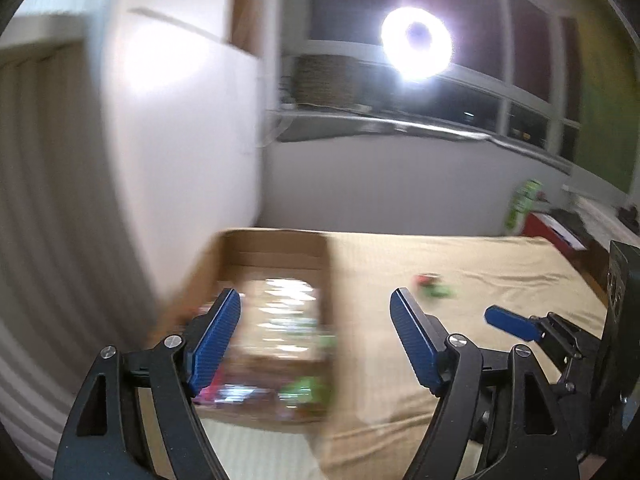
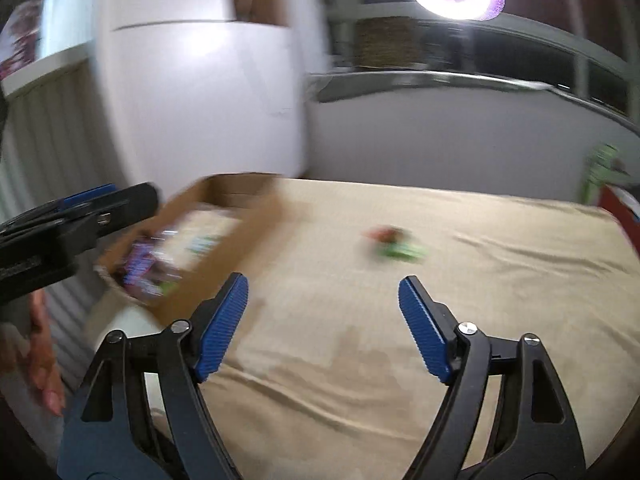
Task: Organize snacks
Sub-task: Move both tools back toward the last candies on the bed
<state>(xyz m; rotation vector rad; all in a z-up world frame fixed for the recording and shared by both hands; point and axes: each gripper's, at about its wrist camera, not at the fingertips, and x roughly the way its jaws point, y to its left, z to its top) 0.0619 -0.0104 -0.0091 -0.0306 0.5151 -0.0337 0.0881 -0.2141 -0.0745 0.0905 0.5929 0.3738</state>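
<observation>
A brown cardboard box [image 1: 276, 246] sits at the left end of a bed covered in beige cloth [image 1: 460, 264], with several blurred snack packets [image 1: 288, 320] inside. My left gripper [image 1: 316, 300] hangs open over the box's right wall, nothing between its blue pads. On the cloth lie a red and a green snack packet [image 1: 434, 286], apart from both grippers. In the right wrist view the box [image 2: 224, 272] is at the left, the loose packets [image 2: 396, 244] lie ahead, and my right gripper [image 2: 322, 292] stands open and empty over bare cloth.
A white wall [image 1: 180, 140] and pale curtain [image 1: 48, 200] rise left of the box. A ring lamp [image 1: 416, 44] glares before dark windows. A red box [image 1: 548, 232] and green packaging [image 1: 524, 200] stand beyond the bed's far right. A hand [image 2: 44, 360] holds the left gripper's body.
</observation>
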